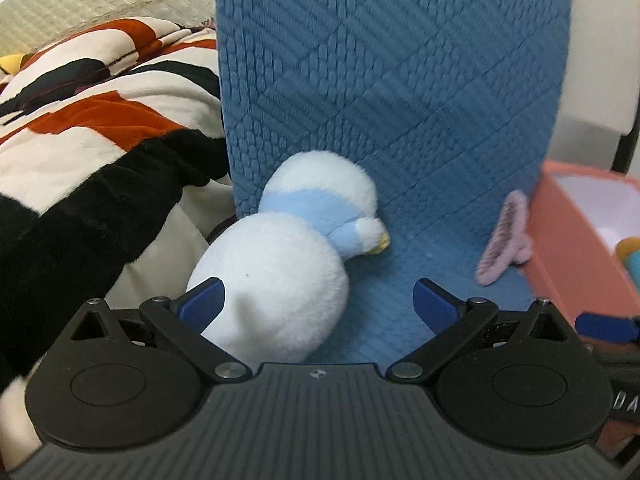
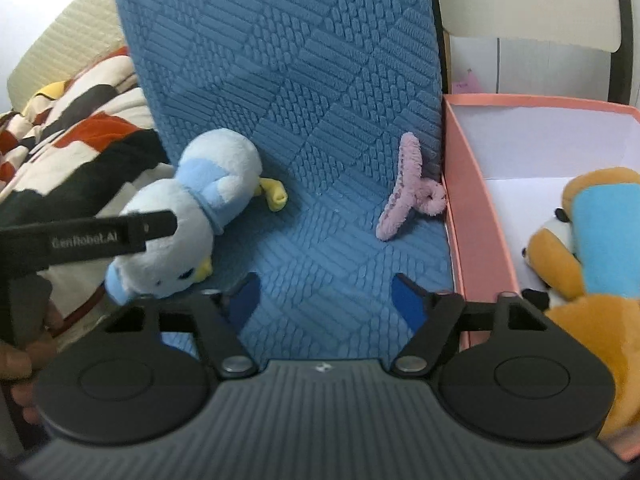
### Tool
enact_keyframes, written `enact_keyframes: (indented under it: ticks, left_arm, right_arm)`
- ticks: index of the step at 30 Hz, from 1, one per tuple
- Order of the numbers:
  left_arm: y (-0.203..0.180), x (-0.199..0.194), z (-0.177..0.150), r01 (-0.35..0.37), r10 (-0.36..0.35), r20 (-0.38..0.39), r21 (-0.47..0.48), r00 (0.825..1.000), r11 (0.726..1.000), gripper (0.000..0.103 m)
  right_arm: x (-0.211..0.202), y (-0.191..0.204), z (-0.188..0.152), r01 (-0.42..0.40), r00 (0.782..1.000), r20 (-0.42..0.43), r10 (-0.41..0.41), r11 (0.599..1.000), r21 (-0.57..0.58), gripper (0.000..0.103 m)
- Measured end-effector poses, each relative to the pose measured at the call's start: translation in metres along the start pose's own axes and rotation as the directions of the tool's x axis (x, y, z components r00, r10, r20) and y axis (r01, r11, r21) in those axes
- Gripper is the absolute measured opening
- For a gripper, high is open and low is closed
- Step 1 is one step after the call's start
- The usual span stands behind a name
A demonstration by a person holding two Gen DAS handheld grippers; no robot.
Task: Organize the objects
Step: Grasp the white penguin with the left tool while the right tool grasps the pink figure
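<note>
A white and light-blue plush bird [image 1: 276, 276] lies on its side at the left edge of a blue textured mat [image 1: 400, 100]. My left gripper [image 1: 318, 300] is open wide, with the bird's round body between its blue fingers [image 1: 202, 300] and close to the left one; the pads do not press it. A pink fuzzy hair claw [image 2: 408, 188] lies by the mat's right edge, against a pink box [image 2: 468, 220]. My right gripper [image 2: 326, 300] is open low over the mat, with nothing between its fingers. The plush bird [image 2: 188, 216] lies to its left, the hair claw ahead to its right.
An orange plush toy with a blue part [image 2: 580, 248] sits in the pink box. A black, white and red blanket [image 1: 80, 140] is bunched up left of the mat. The left tool's black housing [image 2: 100, 236] crosses in front of the bird, with a hand [image 2: 20, 360] below it.
</note>
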State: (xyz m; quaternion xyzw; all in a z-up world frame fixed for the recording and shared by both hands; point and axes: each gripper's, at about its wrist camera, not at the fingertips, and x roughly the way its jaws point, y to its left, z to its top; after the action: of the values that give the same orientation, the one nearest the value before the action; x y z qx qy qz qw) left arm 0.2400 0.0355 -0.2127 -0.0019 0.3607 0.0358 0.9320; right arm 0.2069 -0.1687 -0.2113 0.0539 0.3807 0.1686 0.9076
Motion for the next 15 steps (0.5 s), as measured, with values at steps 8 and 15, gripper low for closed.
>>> enact_keyframes:
  ticks: [8,15]
  left_arm:
    - [-0.001,0.039,0.005,-0.064,0.068,-0.045,0.098,0.997,0.993,0.103]
    - [-0.018,0.059,0.002,-0.157,0.175,-0.051,0.256,0.983,0.954,0.103]
  right_arm:
    - [0.057,-0.004,0.023,0.117,0.993,-0.003,-0.117,0.993,-0.007,0.042]
    - [0.108,-0.010,0.032,0.191,0.980,-0.056,-0.192,0.981,-0.018,0.041]
